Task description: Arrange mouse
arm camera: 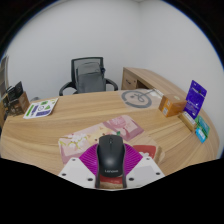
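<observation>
Gripper: we saw the gripper (110, 172) low in the view, its two white fingers (76, 170) reaching forward over the near edge of the desk.
Pads: the magenta pads (90, 158) on the inner faces flanked the mouse on both sides.
Mouse: the black mouse (110, 155) sat between the fingers, its nose pointing away from us toward the middle of the desk.
Jaw state: the jaws were drawn in narrow, and both pads appeared to press against the sides of the mouse; we read it as gripped.
Height of the mouse: we could not tell whether it rested on the desk or was lifted clear of it.
Desk: a curved wooden desk (70, 115) stretched beyond the fingers, with a white wall behind it.
Nearby items: a pink packet (122, 126) lay just beyond the mouse, and a paler packet (75, 143) lay near the left finger.
Far left: a green and white booklet (40, 109) lay flat near the desk's far edge.
Far right: a round grey disc (140, 98) lay on the desk, and a purple box (196, 97) stood upright further right, well apart from the mouse.
Chair: a grey office chair (88, 74) stood behind the desk.
</observation>
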`<state>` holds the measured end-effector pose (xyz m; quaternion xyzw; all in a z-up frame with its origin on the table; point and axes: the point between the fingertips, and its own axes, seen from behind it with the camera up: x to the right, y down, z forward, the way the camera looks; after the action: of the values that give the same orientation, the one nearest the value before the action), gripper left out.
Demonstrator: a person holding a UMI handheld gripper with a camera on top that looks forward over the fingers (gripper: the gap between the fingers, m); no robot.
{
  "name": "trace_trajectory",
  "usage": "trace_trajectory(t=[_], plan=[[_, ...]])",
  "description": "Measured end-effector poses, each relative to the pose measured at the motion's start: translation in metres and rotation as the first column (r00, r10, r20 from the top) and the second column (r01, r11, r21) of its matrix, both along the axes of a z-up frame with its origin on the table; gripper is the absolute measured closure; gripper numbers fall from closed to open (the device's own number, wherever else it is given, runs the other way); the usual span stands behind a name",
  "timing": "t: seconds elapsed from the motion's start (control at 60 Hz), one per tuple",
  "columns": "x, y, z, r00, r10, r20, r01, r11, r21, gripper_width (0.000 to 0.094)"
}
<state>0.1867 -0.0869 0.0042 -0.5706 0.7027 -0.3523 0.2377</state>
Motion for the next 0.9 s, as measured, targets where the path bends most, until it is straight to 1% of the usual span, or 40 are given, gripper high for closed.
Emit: trace_trajectory(t=[0.083, 0.117, 0.2, 0.267, 0.283, 0.3, 0.317, 0.333, 0.367, 0.383, 0.45, 0.55, 0.667, 0.8, 0.85, 0.9], plan=[[-0.005, -0.001, -0.020, 0.999, -0.010, -0.031, 0.010, 1.000, 0.013, 0.0636], [-0.005, -0.001, -0.020, 1.000, -0.010, -0.020, 0.010, 1.000, 0.019, 0.0618], [-0.006, 0.000, -0.021, 1.000, 0.003, -0.012, -0.002, 1.000, 0.016, 0.0517], [-0.006, 0.000, -0.023, 1.000, 0.007, -0.020, -0.006, 1.000, 0.030, 0.0430], [-0.007, -0.001, -0.022, 1.000, 0.001, -0.021, 0.000, 1.000, 0.031, 0.0365], [-0.008, -0.004, -0.020, 1.000, -0.006, -0.022, 0.007, 1.000, 0.028, 0.0278], [-0.008, -0.006, -0.018, 1.000, -0.012, -0.024, 0.013, 1.000, 0.023, 0.0156], [-0.009, -0.008, -0.016, 1.000, -0.016, -0.024, 0.017, 1.000, 0.017, 0.0055], [-0.011, -0.013, -0.007, 1.000, -0.024, -0.021, 0.024, 1.000, 0.000, 0.0103], [-0.012, -0.015, -0.002, 0.999, -0.028, -0.018, 0.027, 1.000, -0.008, 0.0107], [-0.021, -0.014, 0.028, 1.000, -0.023, 0.006, 0.024, 0.999, -0.022, 0.0059], [-0.049, -0.002, 0.083, 1.000, -0.004, 0.029, 0.005, 0.999, -0.035, 0.0071], [-0.101, 0.026, 0.145, 0.999, 0.022, 0.049, -0.020, 0.999, -0.033, 0.0070], [-0.168, 0.063, 0.194, 0.997, 0.061, 0.046, -0.060, 0.998, -0.018, 0.0070], [-0.193, 0.071, 0.207, 0.997, 0.061, 0.048, -0.060, 0.998, -0.017, 0.0068], [-0.220, 0.076, 0.215, 0.998, 0.050, 0.041, -0.048, 0.998, -0.038, 0.0069]])
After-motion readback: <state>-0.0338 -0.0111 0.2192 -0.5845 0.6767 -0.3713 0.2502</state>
